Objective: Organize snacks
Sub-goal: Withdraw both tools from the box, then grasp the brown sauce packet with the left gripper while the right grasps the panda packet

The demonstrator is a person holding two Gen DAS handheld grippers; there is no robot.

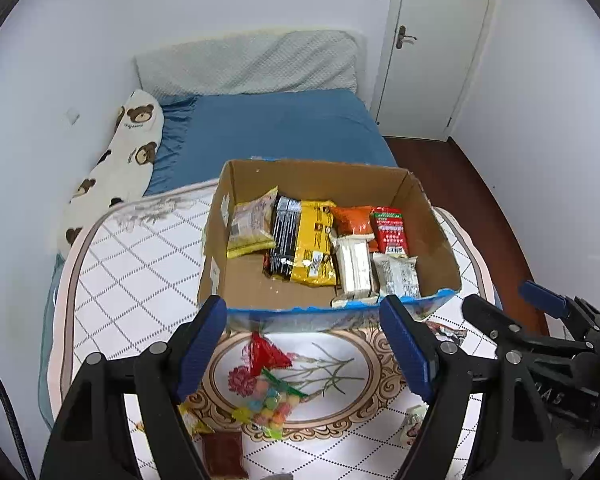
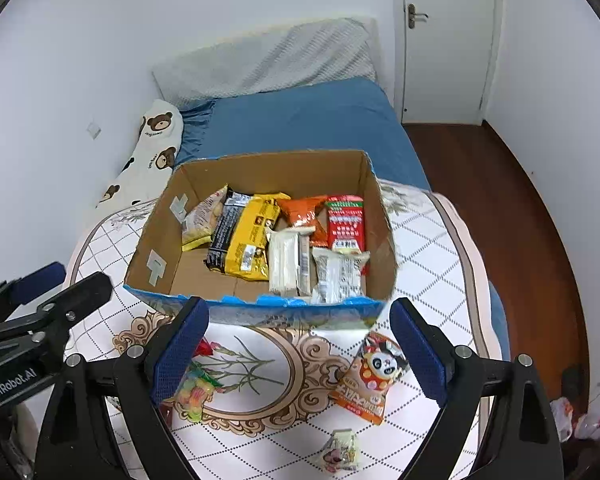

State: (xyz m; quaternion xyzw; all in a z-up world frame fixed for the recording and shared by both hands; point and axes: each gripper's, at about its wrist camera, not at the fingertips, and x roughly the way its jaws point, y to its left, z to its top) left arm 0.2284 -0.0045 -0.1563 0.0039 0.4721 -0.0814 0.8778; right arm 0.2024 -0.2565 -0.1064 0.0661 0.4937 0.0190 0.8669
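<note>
Box: open brown cardboard box [image 2: 380, 240] with a torn blue rim, at the far edge of the white diamond-patterned quilt [image 2: 440, 248].
Inside: yellow foil packet [image 2: 250, 248], red printed packet [image 2: 346, 222], orange bag [image 2: 302, 214], white wrapped bars [image 2: 288, 266].
Loose on quilt: orange panda-print bag [image 2: 370, 378], clear bag of coloured candies [image 1: 270, 406].
Writing: "GenRobot.AI" on the left gripper's body; packet print unreadable.
Left gripper [image 1: 302, 350]: fingers spread, empty.
Right gripper [image 2: 300, 354]: fingers spread, empty.
</note>
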